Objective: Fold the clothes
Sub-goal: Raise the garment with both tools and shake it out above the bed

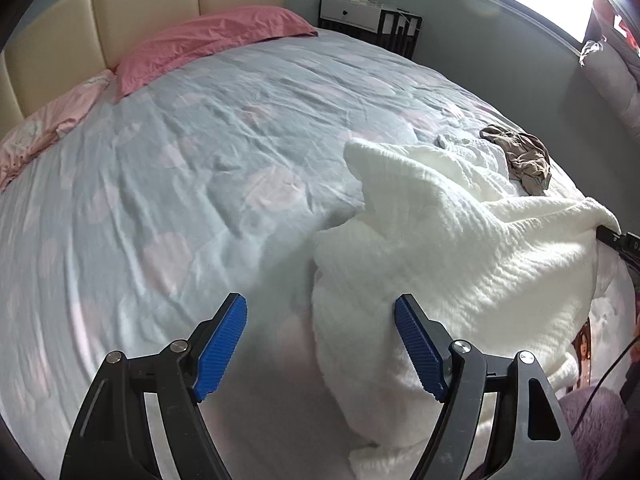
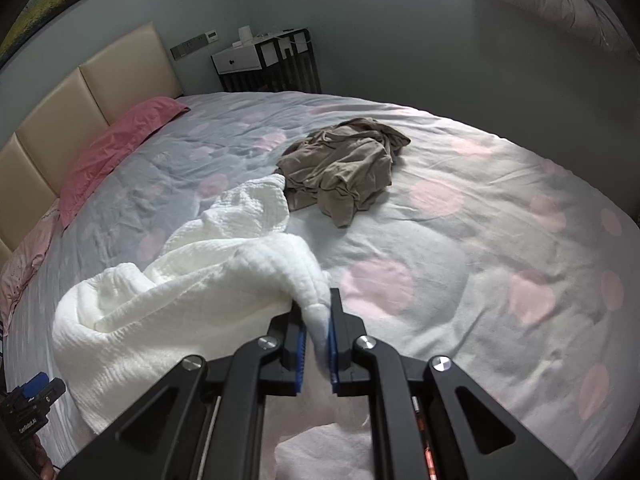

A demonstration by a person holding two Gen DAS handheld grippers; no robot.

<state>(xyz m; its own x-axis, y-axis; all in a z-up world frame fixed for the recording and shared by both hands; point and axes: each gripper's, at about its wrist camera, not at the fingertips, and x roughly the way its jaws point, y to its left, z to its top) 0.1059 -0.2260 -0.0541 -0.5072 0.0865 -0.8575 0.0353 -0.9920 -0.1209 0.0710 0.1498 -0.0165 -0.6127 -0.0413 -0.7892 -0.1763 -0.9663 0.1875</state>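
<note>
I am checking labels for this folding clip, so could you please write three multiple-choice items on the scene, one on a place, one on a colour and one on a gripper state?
1. Where does the brown garment lie?
A. On the bed cover, beyond the white garment
B. On the nightstand
C. In the left gripper

2. What colour is the pillow nearest the nightstand?
A. Green
B. Pink
C. Black

3. How does the right gripper stand?
A. Open above the pillow
B. Shut on nothing
C. Shut on the white garment

Key: 1 A, the crumpled brown cloth rests on the spotted bed cover, past the white one. 2 B, the pillowcase by the headboard is deep pink. 3 C, white fabric is pinched between its blue pads, while the left gripper is open, holding nothing.
</note>
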